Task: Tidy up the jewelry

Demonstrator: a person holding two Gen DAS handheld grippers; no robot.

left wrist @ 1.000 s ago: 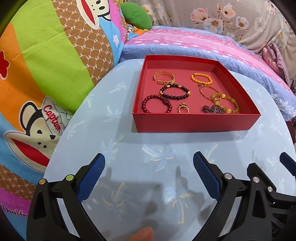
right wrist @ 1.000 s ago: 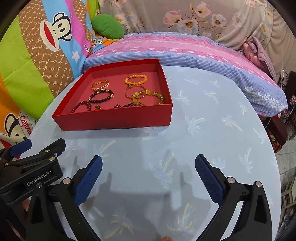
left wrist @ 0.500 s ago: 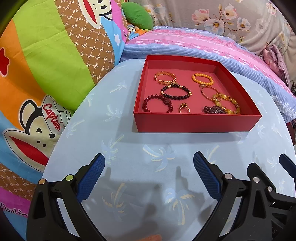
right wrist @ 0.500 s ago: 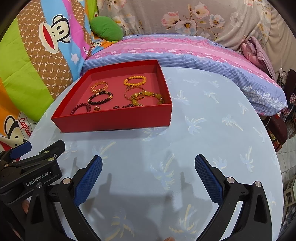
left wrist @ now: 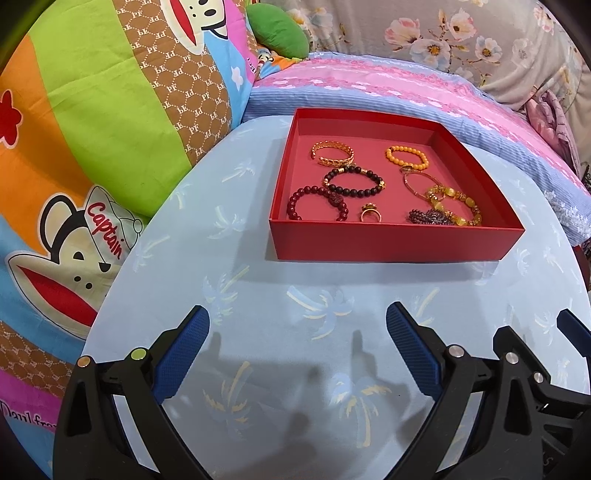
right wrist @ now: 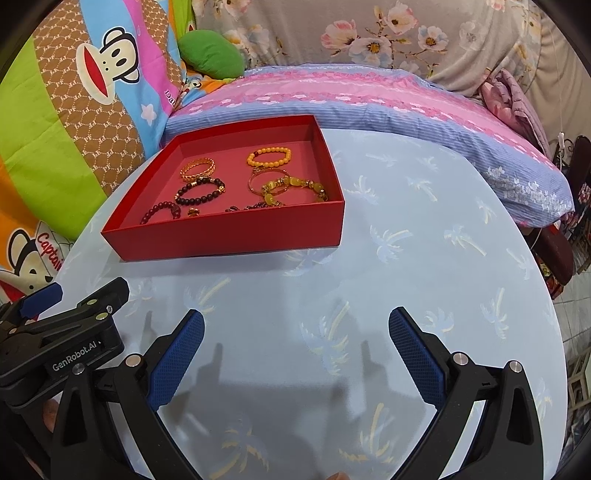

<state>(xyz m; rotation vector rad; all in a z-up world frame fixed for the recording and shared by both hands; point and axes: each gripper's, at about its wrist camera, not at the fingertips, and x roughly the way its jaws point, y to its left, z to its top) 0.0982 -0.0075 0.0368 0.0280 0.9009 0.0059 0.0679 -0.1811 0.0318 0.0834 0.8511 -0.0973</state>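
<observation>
You are facing round tabletop (left wrist: 314, 295) wearing pale blue palm-print cover. Bright cartoon-monkey quilt (left wrist: 92, 129) is bulking up at your left. Pink-and-blue striped pillow (right wrist: 351, 99) is lying along tabletop's far edge, green cushion (right wrist: 210, 55) sitting behind it. Grey floral fabric (right wrist: 406, 33) is draping across back. Tiled floor (right wrist: 570, 302) is showing at far right.

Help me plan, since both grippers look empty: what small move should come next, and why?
Probably ease the left gripper forward toward the red tray. Both it and the right gripper hang open over bare tablecloth, short of the tray, and all the jewelry, like the dark red bracelet, lies inside.
</observation>
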